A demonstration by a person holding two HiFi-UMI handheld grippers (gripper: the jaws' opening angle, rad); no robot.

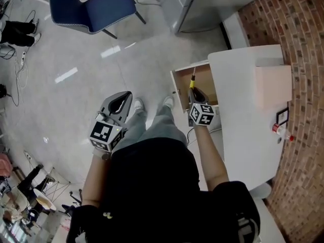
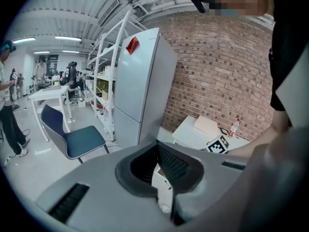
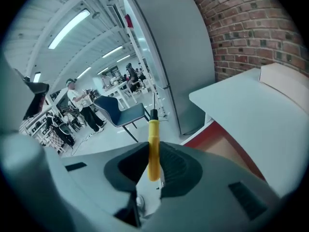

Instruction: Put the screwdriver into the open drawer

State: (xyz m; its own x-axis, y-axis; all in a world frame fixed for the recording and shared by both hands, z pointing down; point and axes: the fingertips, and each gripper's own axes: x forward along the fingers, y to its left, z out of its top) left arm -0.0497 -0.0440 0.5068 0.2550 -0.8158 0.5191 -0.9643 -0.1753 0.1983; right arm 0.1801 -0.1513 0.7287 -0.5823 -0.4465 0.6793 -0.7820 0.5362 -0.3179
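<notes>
A yellow-handled screwdriver [image 3: 153, 146] stands between the pads of my right gripper [image 3: 153, 166], which is shut on it; its metal shaft points forward and up. In the head view the right gripper [image 1: 194, 96] hangs over the open wooden drawer [image 1: 205, 84] of the white cabinet, with the screwdriver [image 1: 192, 81] tip sticking out above the drawer's inside. My left gripper [image 1: 119, 104] is held out over the floor by the person's left knee, shut with nothing in it. In the left gripper view the left gripper [image 2: 158, 174] has its pads together.
The white cabinet top [image 1: 248, 100] carries a pale box [image 1: 272, 85] and a small bottle [image 1: 281, 129]. A brick wall [image 1: 304, 59] runs along the right. A blue chair [image 1: 93, 6] and a grey fridge [image 1: 202, 1] stand farther off. People stand in the distance [image 3: 79, 103].
</notes>
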